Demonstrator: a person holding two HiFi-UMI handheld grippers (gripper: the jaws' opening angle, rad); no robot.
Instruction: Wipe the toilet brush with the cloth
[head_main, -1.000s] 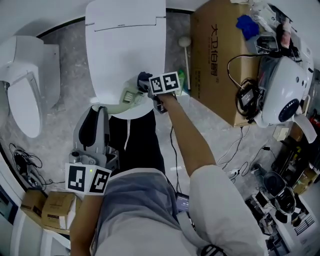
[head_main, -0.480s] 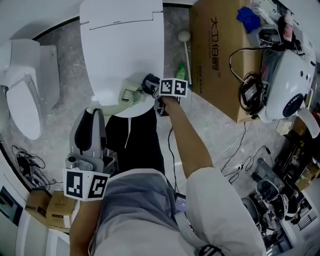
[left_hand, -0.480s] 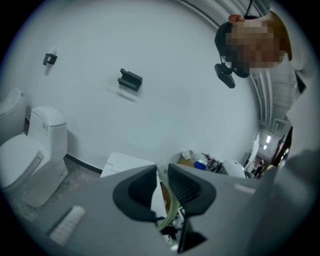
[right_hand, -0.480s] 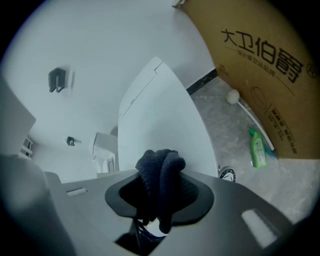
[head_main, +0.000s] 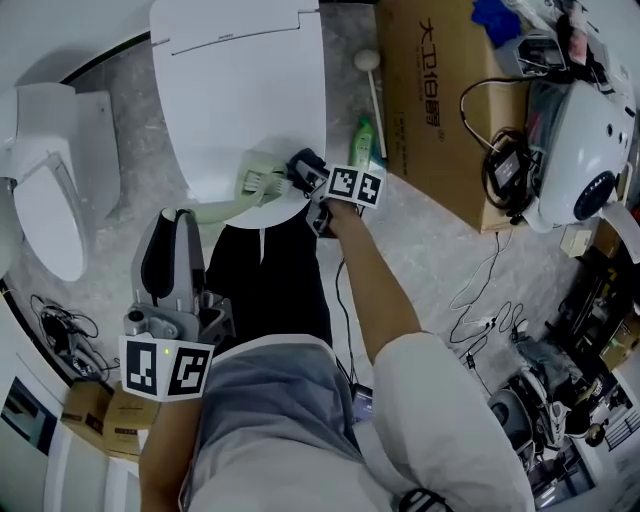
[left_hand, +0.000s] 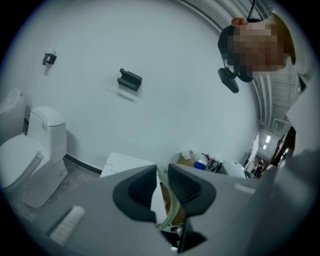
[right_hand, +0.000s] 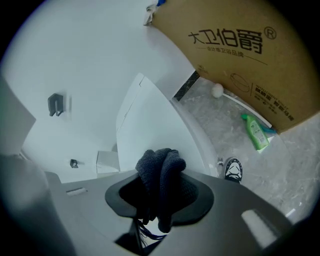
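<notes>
now the right tongs, pinching the dark bunched cloth, have slid just off the head of the pale green toilet brush, which the left tongs clamp by its handle over the white toilet lid: likely one wiping stroke done.

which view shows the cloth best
The right gripper view: the dark cloth fills the centre, bunched and clamped in the right gripper. The head view shows only a small dark lump of it beside the toilet brush. In the left gripper view I cannot make it out.
</notes>
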